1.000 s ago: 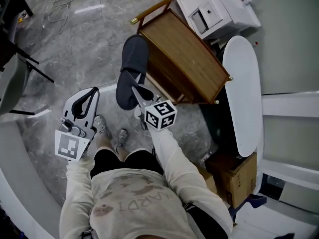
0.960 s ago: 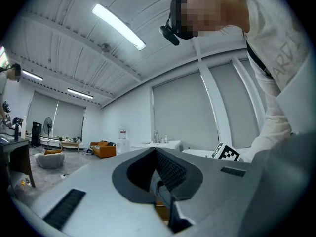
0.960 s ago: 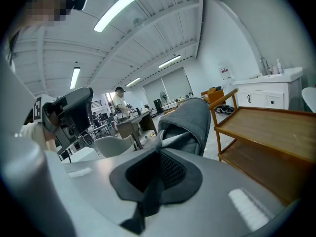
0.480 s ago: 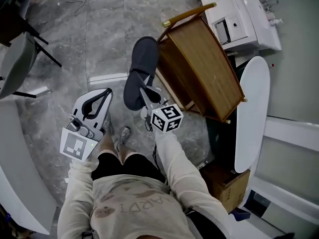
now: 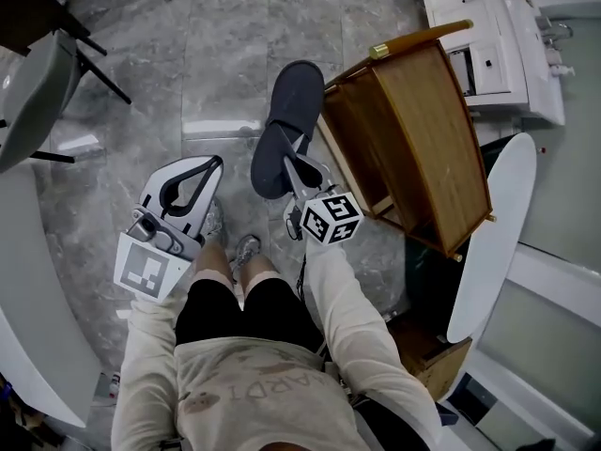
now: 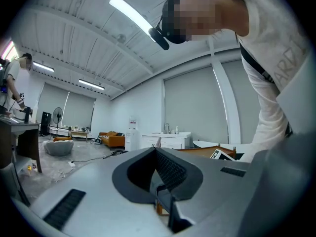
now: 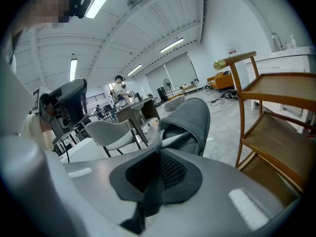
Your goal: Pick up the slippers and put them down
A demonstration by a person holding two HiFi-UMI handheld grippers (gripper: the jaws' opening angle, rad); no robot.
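Slipper (image 5: 291,101), grey and seemingly felt, hangs pinched in right gripper (image 5: 297,163).

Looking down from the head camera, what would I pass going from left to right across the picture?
grey chair → left gripper → dark slipper → wooden rack → white oval board

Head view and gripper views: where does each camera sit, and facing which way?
Head view: on the head, facing steeply down; torso, legs, left gripper, right gripper show.
Left gripper view: on that gripper, facing level; its jaws and the torso above show.
Right gripper view: on that gripper, facing the slipper in its jaws.
Shared: slipper and wooden rack, with head view.
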